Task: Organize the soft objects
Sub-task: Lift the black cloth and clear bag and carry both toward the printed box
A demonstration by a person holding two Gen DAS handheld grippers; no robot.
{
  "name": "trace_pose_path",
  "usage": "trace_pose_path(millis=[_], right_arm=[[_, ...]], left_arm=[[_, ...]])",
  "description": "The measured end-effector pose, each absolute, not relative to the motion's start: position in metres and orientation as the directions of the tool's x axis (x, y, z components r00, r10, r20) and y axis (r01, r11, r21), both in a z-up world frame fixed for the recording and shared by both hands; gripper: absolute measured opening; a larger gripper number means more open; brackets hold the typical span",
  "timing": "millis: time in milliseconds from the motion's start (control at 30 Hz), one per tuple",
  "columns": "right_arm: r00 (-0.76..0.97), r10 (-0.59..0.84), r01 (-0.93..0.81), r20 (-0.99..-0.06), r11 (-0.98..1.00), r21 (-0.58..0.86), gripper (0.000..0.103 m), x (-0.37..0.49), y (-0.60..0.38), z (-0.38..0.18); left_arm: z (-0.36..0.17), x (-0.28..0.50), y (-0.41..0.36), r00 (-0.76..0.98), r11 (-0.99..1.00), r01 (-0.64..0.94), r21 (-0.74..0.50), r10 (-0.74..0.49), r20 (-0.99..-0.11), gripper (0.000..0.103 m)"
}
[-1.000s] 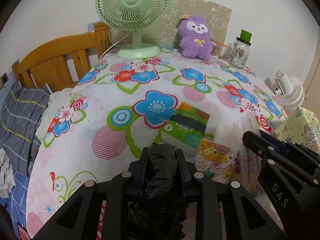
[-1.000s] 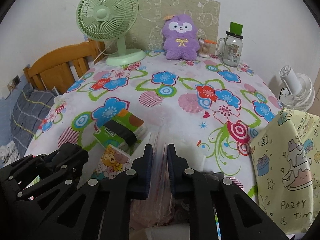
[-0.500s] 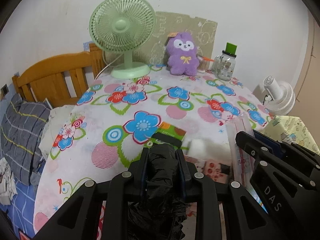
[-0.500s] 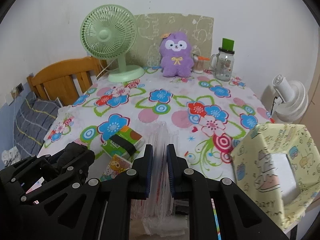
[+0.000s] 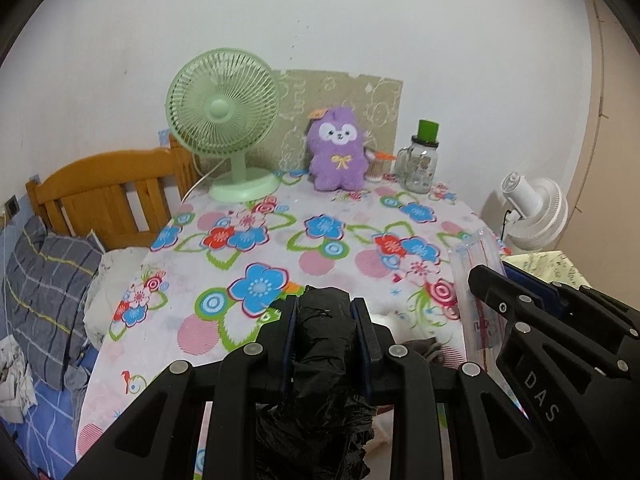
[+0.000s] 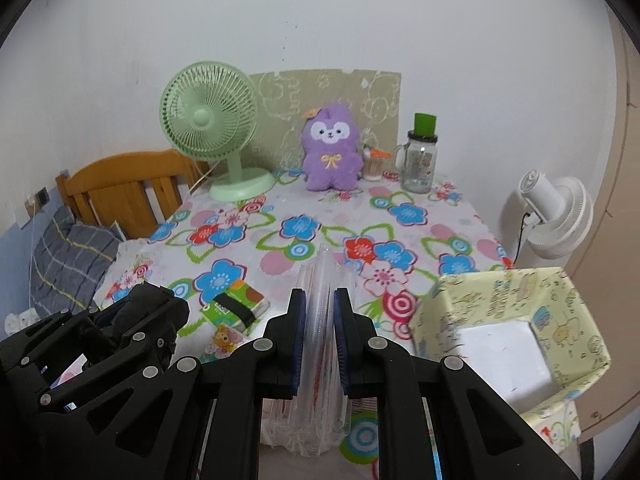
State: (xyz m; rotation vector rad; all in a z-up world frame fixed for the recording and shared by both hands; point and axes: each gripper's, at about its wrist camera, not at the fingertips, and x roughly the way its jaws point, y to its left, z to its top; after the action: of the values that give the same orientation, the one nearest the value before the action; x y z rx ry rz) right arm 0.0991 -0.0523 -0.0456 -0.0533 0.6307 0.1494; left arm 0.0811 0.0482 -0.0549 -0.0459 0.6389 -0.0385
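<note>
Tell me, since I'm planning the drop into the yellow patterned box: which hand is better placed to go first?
Probably the right. The right gripper, jaws clamped on the clear plastic packet, has the open box just beside it. The left gripper, holding the black plastic bag, sits farther from it.

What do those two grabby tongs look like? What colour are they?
Both tongs are black plastic frames with triangle-shaped cutouts and round silver screws. The left tongs have two flat fingers lined with dark blue pads. The right tongs look the same, blue pads too. White letters "DAS" are printed on the side of the right one. No hands, sleeves or cables show.
</note>
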Motion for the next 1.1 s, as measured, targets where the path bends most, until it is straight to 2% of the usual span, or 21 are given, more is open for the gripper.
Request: trace_pose_path(millis=[800,1100], right_arm=[[0.840,0.103,-0.109,-0.532,0.994,0.020,0.017,0.086,-0.149,-0.008],[0.847,0.055,-0.050,-0.529,0.998,0.024,0.017,0.090,-0.196,-0.006]], left_arm=[[-0.021,0.076,-0.046,0.837,0.994,0.106,-0.031,-0.106,-0.536,0.025],[-0.020,0.089,-0.090,0.830,0.985,0.173,-0.024,-0.159,-0.535,0.025]])
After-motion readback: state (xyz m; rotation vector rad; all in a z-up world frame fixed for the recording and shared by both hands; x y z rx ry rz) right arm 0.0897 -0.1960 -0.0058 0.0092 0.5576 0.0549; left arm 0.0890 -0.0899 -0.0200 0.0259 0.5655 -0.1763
